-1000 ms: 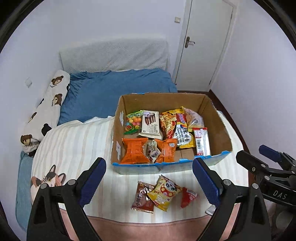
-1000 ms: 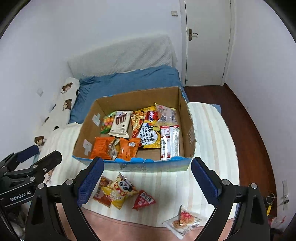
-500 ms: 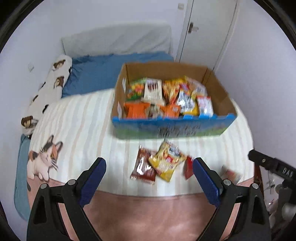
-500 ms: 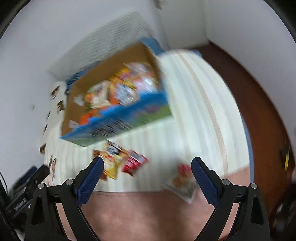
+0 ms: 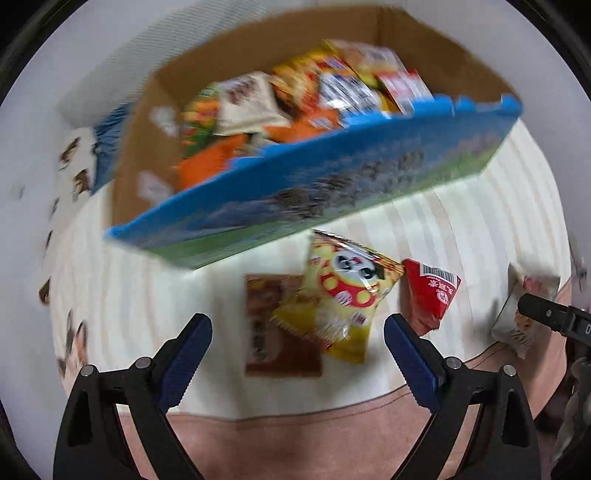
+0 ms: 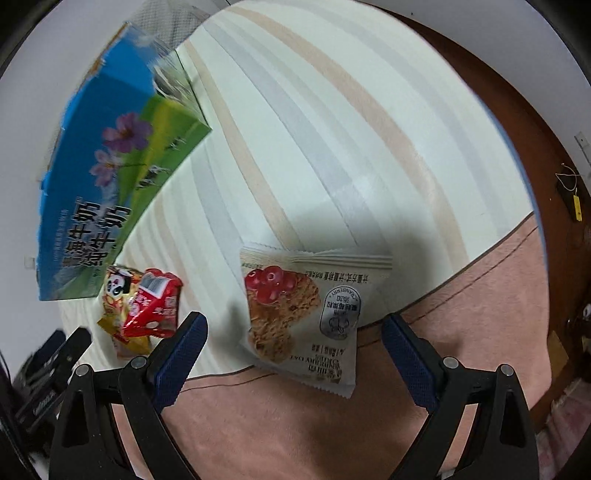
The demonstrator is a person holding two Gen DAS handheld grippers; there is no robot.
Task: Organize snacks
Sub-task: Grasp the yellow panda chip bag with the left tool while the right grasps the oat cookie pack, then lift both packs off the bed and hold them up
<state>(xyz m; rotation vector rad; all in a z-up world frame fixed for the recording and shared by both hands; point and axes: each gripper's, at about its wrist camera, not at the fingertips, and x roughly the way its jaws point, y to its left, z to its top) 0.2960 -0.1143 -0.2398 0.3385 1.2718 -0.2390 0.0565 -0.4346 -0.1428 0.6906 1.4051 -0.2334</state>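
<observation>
Blue and green box point(image 5: 332, 177) printed with purple flowers, yellow panda packet point(image 5: 343, 291) with red spots, red packet point(image 5: 430, 295), brown packet point(image 5: 266, 325), white cranberry oat packet point(image 6: 306, 314), cream bedspread point(image 6: 332, 129) with grey and peach stripes, pink border, black grippers with blue pads point(image 6: 177, 354).

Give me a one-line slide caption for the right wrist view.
Open right tongs poised over a white cranberry oat packet on the striped bedspread.

Pale striped bedspread point(image 6: 332, 122) over pink blanket point(image 6: 369, 424); dark brown wooden floor point(image 6: 532, 147); plain white walls point(image 6: 535, 33).
</observation>
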